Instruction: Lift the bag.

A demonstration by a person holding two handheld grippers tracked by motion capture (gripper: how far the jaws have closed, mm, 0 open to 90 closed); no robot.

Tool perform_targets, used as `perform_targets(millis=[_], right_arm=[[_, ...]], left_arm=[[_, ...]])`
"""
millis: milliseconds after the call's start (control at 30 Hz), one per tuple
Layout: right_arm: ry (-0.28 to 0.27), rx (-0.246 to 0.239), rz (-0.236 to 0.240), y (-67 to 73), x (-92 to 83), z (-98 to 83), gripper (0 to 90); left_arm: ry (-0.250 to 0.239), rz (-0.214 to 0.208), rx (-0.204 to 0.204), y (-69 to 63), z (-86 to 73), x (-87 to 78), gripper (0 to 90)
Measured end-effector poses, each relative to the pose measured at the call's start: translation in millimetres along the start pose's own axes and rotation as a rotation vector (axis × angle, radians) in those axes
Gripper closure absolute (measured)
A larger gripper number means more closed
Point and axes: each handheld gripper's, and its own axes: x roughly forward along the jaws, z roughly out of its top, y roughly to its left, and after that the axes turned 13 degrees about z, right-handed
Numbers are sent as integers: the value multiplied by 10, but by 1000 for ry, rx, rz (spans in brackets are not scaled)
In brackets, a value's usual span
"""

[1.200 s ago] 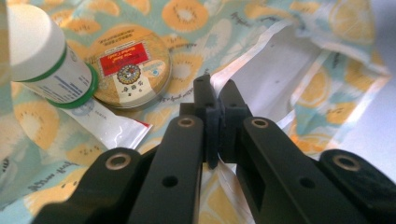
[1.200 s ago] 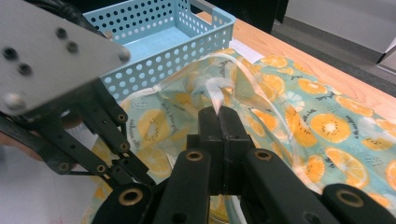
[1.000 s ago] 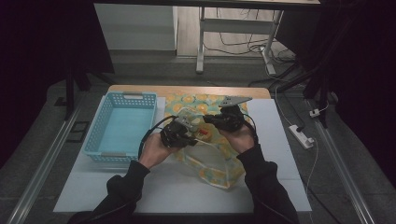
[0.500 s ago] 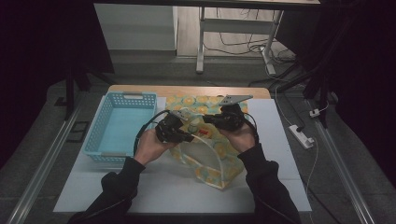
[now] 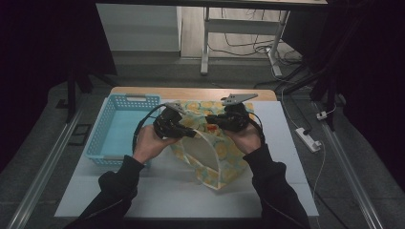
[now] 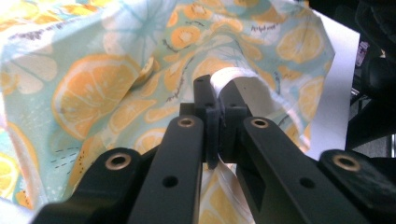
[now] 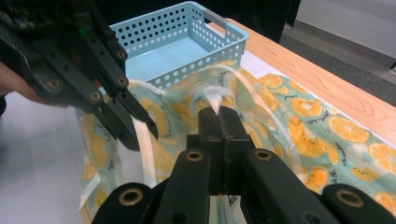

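You hold a bag [image 5: 210, 152] of thin cloth between your two hands, above the middle of the counter [image 5: 167, 191], just right of the basket [image 5: 119, 131]. Its print is orange slices on a pale blue-green ground, and a white strap runs along its rim. The mouth gapes toward you, showing a pale lining, while the lower end sags onto the counter. Your left hand-held gripper [image 5: 191, 134] is clamped on the bag's white strap at the near left of the mouth; in the left gripper view the jaws meet on that strap [image 6: 229, 77], with creased cloth behind. Your right hand-held gripper [image 5: 212, 119] is closed on the strap at the far side; in the right gripper view a fold of it [image 7: 212, 100] sticks up from between the jaws.

The counter is white with a wooden strip along its far edge. The basket is light blue, with perforated walls. Beyond lie grey floor, cables and a power strip [image 5: 308, 139], in a dim room.
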Motion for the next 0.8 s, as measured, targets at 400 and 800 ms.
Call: perform_targets(millis=[400,800], right_arm=[[9,-30,-1,68,-100,181,900],[20,-25,19,80,-199,443,900]], left_arm=[[-43,-20,-20,91,160,-241,889],[-87,-44,-69,235,401,-462,889]])
